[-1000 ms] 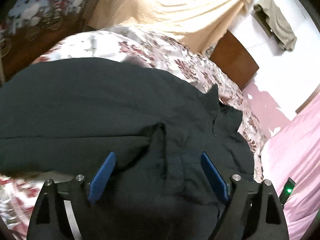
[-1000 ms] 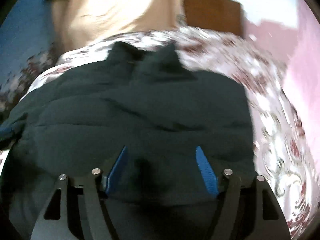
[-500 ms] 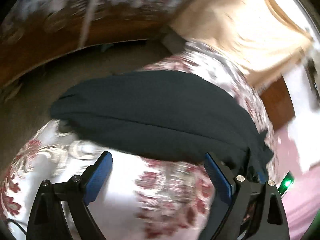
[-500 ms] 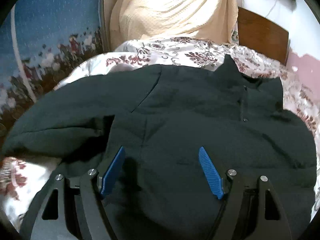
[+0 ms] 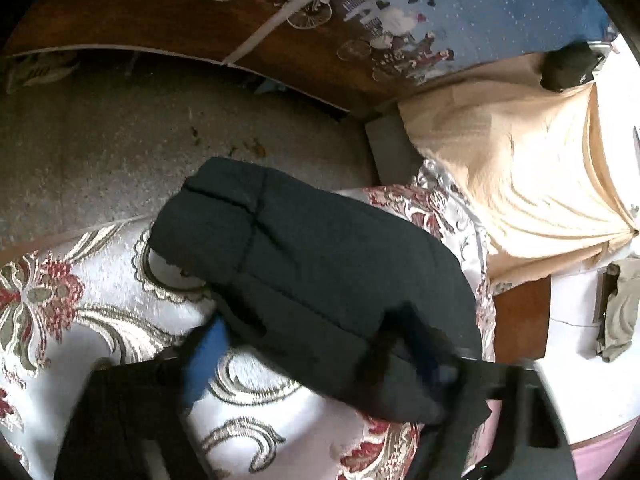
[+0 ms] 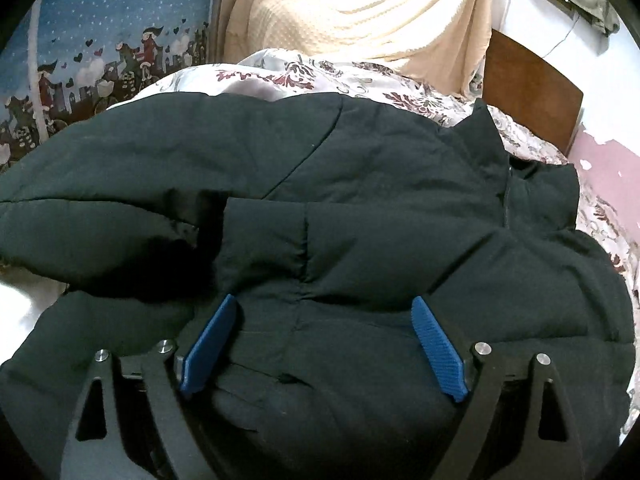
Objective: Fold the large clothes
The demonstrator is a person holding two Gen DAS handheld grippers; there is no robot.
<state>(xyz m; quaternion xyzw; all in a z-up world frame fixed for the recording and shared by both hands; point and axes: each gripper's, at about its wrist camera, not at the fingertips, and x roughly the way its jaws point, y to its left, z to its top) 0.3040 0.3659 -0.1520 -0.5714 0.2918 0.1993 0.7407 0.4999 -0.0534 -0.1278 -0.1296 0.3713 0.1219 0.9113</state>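
Observation:
A large black padded jacket (image 6: 360, 208) lies spread on a floral bedspread (image 6: 280, 76), collar toward the far right. My right gripper (image 6: 324, 340) is open just above the jacket's body, its blue pads (image 6: 212, 340) apart and holding nothing. In the left wrist view one black sleeve (image 5: 300, 264) stretches across the bedspread (image 5: 80, 300) toward the bed's edge. My left gripper (image 5: 316, 364) is blurred; its jaws stand wide apart with the sleeve's near part between them.
A beige cloth (image 5: 520, 168) hangs over furniture beyond the bed. A wooden headboard (image 6: 528, 88) stands at the back right. Grey floor (image 5: 140, 140) and a picture-printed panel (image 5: 360, 20) lie past the bed's left edge.
My left gripper has swung left from the jacket's body toward the sleeve and closed in on it. My right gripper has shifted slightly over the jacket and stays open.

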